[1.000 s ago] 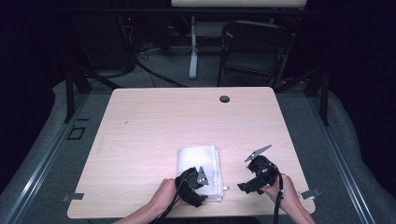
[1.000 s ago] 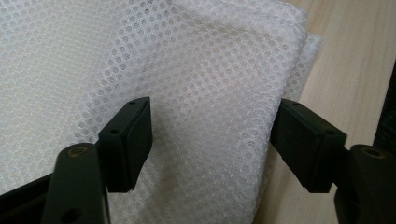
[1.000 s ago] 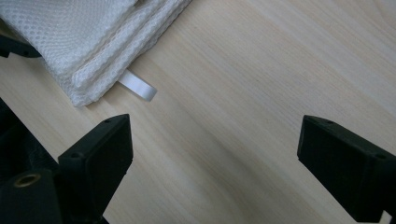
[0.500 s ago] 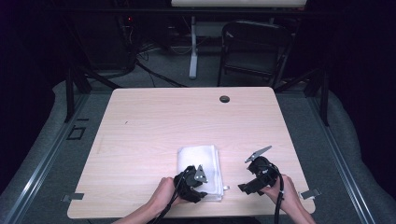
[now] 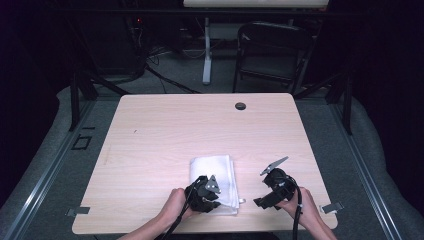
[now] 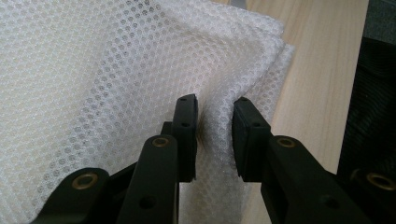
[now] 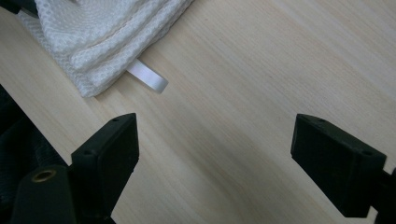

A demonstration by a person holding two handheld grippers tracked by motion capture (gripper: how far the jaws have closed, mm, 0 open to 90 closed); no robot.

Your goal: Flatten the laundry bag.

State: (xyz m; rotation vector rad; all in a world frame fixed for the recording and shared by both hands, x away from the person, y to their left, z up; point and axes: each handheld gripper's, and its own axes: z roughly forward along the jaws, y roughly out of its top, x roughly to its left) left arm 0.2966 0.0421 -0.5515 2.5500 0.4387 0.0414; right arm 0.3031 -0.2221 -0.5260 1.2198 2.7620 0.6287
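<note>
A folded white mesh cloth (image 5: 214, 176) lay near the desk's (image 5: 165, 130) front edge. The left tool (image 6: 214, 135) had just been closing, pinching a ridge of it. The right tool (image 7: 212, 149) gaped over bare wood. The cloth looked light and limp, best pinched at a fold.

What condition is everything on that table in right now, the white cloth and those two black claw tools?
White mesh cloth: folded flat near the table's front edge, a ridge pinched up.
White ribbon tab: sticking out from the cloth's corner, flat on the wood.
Left gripper: jaws just closing, cloth ridge between them.
Right gripper: jaws wide open over bare wood.
</note>
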